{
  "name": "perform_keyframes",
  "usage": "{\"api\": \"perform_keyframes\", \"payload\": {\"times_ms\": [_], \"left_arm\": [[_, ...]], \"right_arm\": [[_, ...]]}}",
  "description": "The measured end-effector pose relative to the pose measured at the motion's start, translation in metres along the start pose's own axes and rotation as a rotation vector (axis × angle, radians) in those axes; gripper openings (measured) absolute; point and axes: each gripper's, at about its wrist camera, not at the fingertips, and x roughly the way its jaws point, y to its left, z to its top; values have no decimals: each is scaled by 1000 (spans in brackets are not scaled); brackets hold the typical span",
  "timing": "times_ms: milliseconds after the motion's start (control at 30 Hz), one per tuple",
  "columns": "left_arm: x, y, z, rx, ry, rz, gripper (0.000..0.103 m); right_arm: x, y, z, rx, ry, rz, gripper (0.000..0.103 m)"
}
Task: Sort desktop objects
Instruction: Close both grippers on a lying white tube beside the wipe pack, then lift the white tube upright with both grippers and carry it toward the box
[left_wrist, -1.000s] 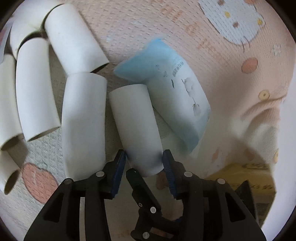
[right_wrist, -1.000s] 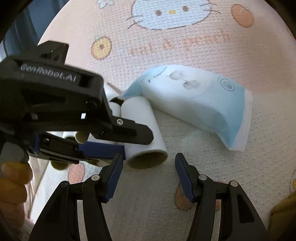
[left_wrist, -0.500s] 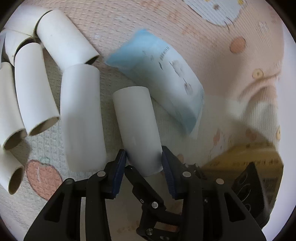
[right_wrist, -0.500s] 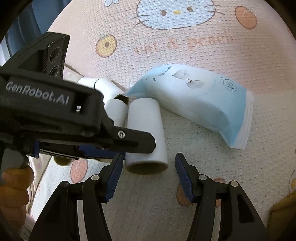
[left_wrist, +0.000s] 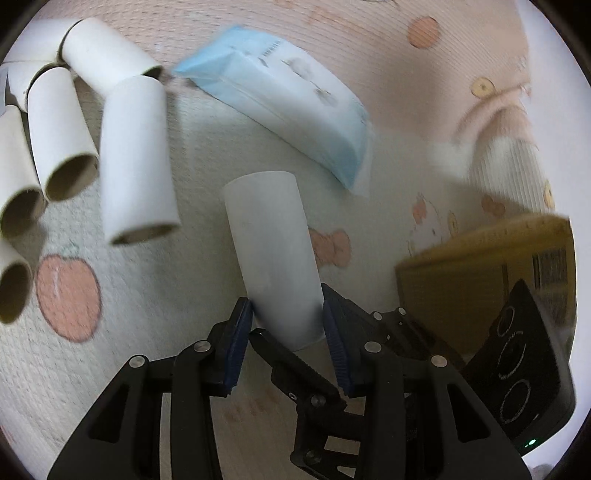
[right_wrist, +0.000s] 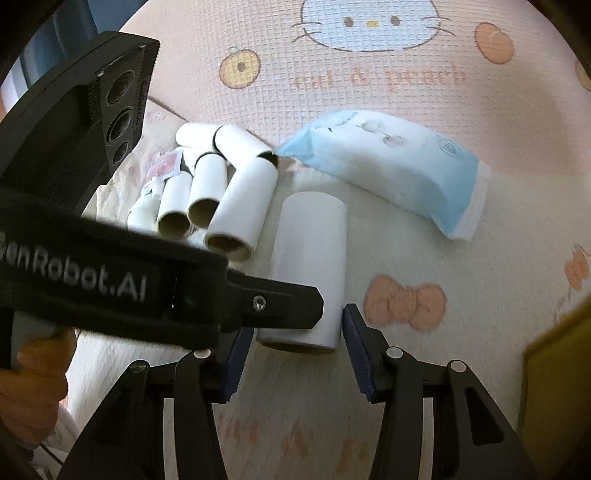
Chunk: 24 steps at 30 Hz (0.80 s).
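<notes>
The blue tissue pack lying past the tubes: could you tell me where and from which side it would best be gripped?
Probably across the blue tissue pack at its flat sealed end, approached from the right. The pack lies flat and diagonal; its body looks wider than the right gripper opens, and the cardboard tubes crowd its other end.

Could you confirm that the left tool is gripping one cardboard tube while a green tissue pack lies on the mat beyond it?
Not quite: the tissue pack is blue and white, as the left wrist view shows. The left tool does grip a cardboard tube, with the pack on the mat beyond.
</notes>
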Motion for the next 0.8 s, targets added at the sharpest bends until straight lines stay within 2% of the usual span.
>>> {"api": "perform_keyframes", "payload": {"times_ms": [133, 200, 267, 367, 600, 700, 800], "left_arm": [[0, -11, -18, 51, 15, -18, 43], [1, -15, -27, 67, 28, -26, 43], [2, -18, -36, 77, 41, -30, 43], [4, -21, -46, 71, 67, -39, 43], [7, -24, -63, 73, 108, -56, 44], [11, -21, -59, 43, 149, -80, 48], [10, -8, -51, -29, 140, -98, 50]], "right_arm": [[-15, 3, -14, 22, 15, -22, 47], [-18, 23, -17, 30, 25, -30, 47], [-22, 24, -22, 44, 39, -36, 46], [-49, -3, -50, 42, 61, -50, 46], [-60, -4, -74, 50, 94, -54, 47], [-62, -5, -74, 53, 97, -50, 47], [-62, -6, -71, 52, 98, -52, 47]]}}
